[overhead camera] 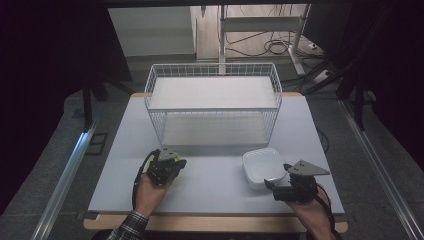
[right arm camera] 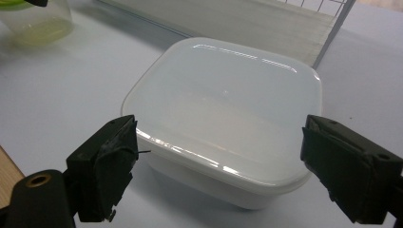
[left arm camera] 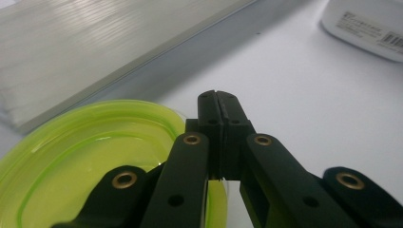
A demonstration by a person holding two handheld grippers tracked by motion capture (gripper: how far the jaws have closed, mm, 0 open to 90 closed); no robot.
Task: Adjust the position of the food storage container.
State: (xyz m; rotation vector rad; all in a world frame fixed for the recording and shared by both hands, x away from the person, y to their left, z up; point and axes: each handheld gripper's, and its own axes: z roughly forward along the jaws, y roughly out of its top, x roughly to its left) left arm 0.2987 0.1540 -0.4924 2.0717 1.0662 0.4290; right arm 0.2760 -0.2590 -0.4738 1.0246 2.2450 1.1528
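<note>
Wire basket [overhead camera: 212, 102], white, two shelves, at the far middle of the table [overhead camera: 210, 182]; all places below are given from it. White box [right arm camera: 223, 118], square with rounded corners, lid on, just in front of the basket's right end. Right gripper [right arm camera: 218, 166]: fingers spread wide to either side of the box's near edge, pads not pressing on it, nothing held. Green-lidded tub [left arm camera: 90, 156], clear body, in front of the basket's left end. Left gripper [left arm camera: 219, 107]: fingers fully shut on its lid's rim. Step judged in hand: shelving both containers. Next move calls for closing the right fingers squarely on the box before lifting
</note>
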